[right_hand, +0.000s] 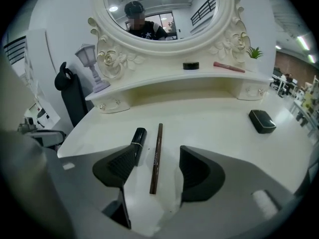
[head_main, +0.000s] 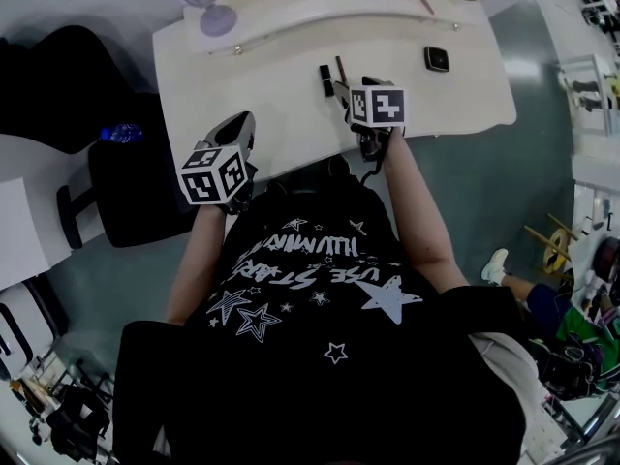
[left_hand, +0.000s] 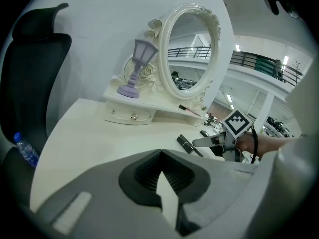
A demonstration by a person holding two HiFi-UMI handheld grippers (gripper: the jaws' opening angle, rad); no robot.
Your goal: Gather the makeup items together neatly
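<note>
The right gripper (right_hand: 158, 167) hangs released over the white dressing table (right_hand: 214, 133), its jaws standing apart with a brown pencil (right_hand: 155, 158) lying flat on the tabletop between them, touched by neither pad and pointing toward 12 o'clock. A black lipstick tube (right_hand: 138, 139) lies just beside the pencil at its 10 o'clock, its near end by the tip of the gripper's left jaw. A black compact (right_hand: 261, 121) sits well apart at 2 o'clock. On the raised shelf (right_hand: 164, 81) under the mirror (right_hand: 189, 14) rest a round compact (right_hand: 190, 65) and a pink brush (right_hand: 229, 67), at 12 and 1 o'clock. In the head view the left gripper (left_hand: 160, 176) sits at 8 o'clock of the right one, clenched with nothing between its jaws
</note>
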